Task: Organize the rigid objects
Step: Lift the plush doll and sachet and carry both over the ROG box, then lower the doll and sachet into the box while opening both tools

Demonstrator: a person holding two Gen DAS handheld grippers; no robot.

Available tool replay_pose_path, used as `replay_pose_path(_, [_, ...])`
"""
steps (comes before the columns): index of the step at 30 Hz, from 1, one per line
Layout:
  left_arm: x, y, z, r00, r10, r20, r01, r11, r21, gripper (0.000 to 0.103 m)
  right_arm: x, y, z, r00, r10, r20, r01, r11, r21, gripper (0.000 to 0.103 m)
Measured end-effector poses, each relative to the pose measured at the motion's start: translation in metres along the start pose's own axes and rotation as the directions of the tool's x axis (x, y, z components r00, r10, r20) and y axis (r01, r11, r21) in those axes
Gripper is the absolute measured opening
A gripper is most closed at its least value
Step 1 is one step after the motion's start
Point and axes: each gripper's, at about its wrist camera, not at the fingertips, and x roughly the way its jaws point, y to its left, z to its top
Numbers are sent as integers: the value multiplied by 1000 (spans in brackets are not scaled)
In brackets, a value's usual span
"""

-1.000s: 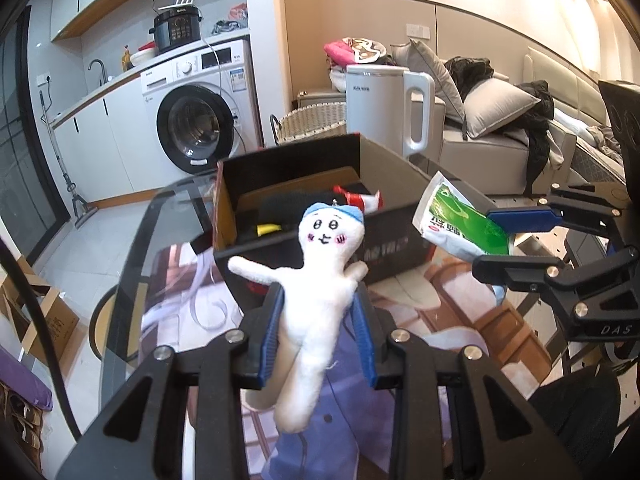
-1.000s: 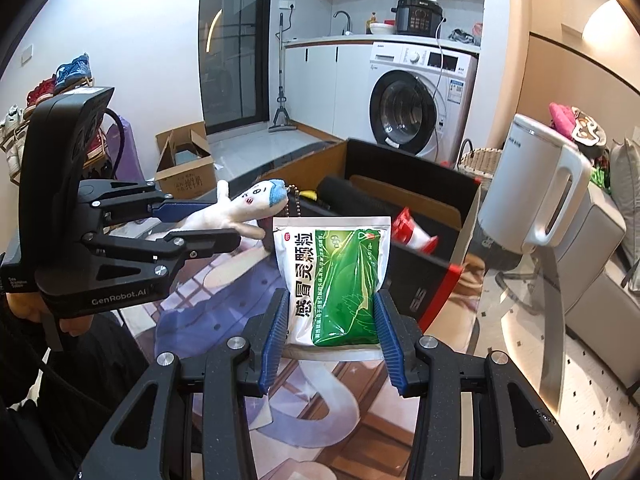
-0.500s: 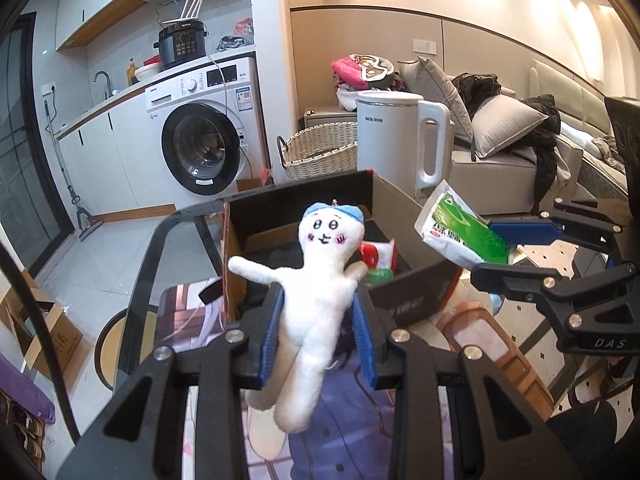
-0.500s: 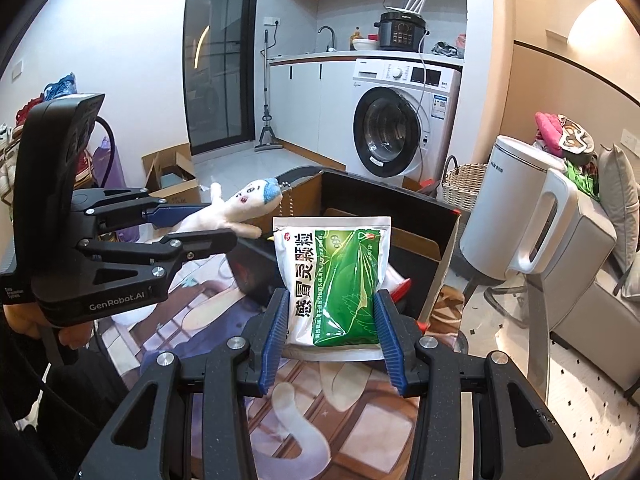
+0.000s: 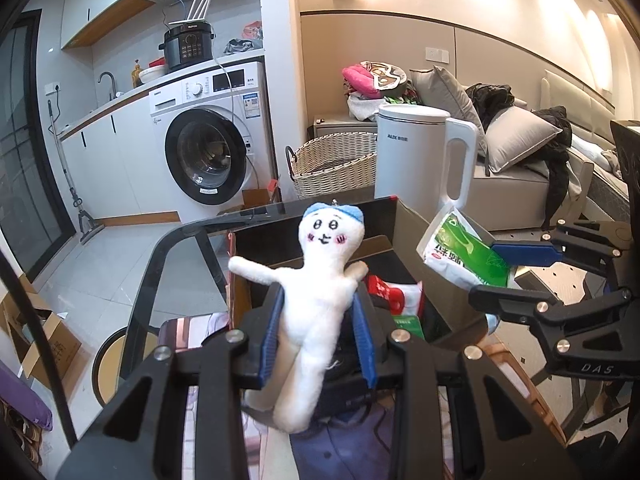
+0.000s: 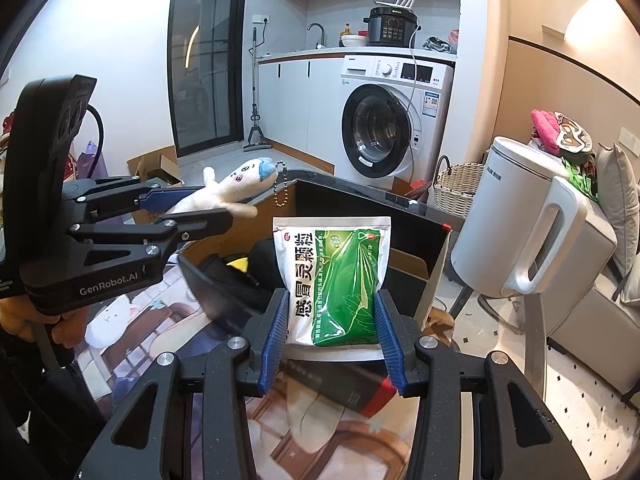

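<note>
Left wrist view shows us our left gripper (image 5: 318, 332) with its fingers (image 5: 271, 336) clamped on the body of a white plush doll (image 5: 320, 292), its head and arms standing free above the pads so it stays upright over the open cardboard box (image 5: 404, 216). In the right wrist view our right gripper (image 6: 332, 328) has its fingers (image 6: 276, 332) clamped on the lower edges of a green-and-white pouch (image 6: 334, 276), label facing us, also just above the box. We judge we hold both near the opening in order to drop them in beside the red-and-white packet (image 5: 394, 296) lying inside. The box sits on the glass desk (image 5: 168, 248), near a white kettle (image 5: 424, 156).
</note>
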Motion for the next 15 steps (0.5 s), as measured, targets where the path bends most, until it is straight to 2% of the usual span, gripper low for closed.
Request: replay_pose_path(15, [72,6,3,997,4,-71,-4,1000,1,32,75,-15,13,995,-57,-77,55,998,-28,43])
